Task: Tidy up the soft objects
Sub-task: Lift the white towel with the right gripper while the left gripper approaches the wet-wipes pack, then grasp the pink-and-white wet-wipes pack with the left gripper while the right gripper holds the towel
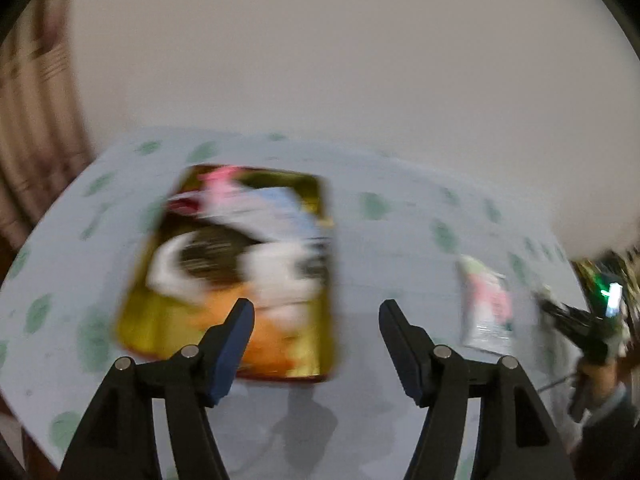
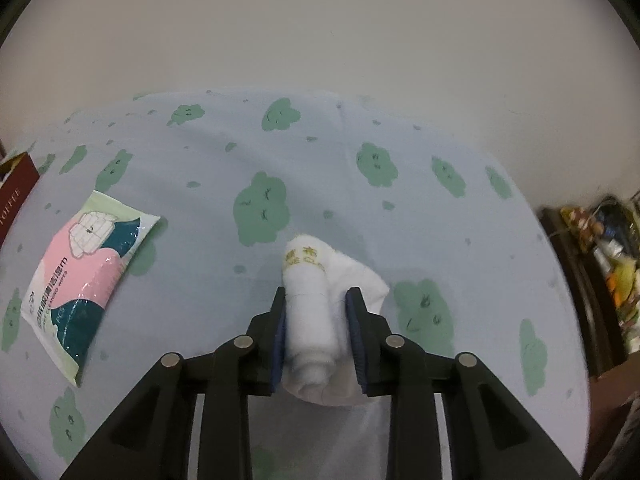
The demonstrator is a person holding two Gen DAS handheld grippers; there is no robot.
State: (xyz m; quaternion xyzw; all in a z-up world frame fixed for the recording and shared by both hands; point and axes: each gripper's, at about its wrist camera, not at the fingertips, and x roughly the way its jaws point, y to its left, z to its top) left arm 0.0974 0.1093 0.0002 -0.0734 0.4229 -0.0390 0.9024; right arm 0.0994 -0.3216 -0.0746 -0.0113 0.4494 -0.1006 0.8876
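1. Pale blue cloth printed with green cloud shapes [image 2: 262, 208] covers the table in front of you, with a plain off-white wall behind it.
2. Your right gripper [image 2: 318, 320] is clenched on a rolled white towel [image 2: 308, 312]; both blue pads press its sides, and the jaws stand only narrowly apart.
3. That towel points away from you, its far end bearing gold embroidered characters, and a loose flap spreads to the right under the right finger.
4. A packet of cleaning wipes [image 2: 80, 276], pink, teal and pale green, lies flat on the cloth well to the left of the towel.
5. At the far left edge of the right wrist view you can see a corner of a dark red box [image 2: 16, 192].
6. Your left gripper [image 1: 316, 316] is released: the jaws stand wide apart with nothing between them.
7. Beyond its left finger sits a gold-lined tin [image 1: 240, 272] holding soft items in white, black, pink and orange; blur hides what they are.
8. In the left wrist view the wipes packet [image 1: 486, 308] lies to the right of the tin.
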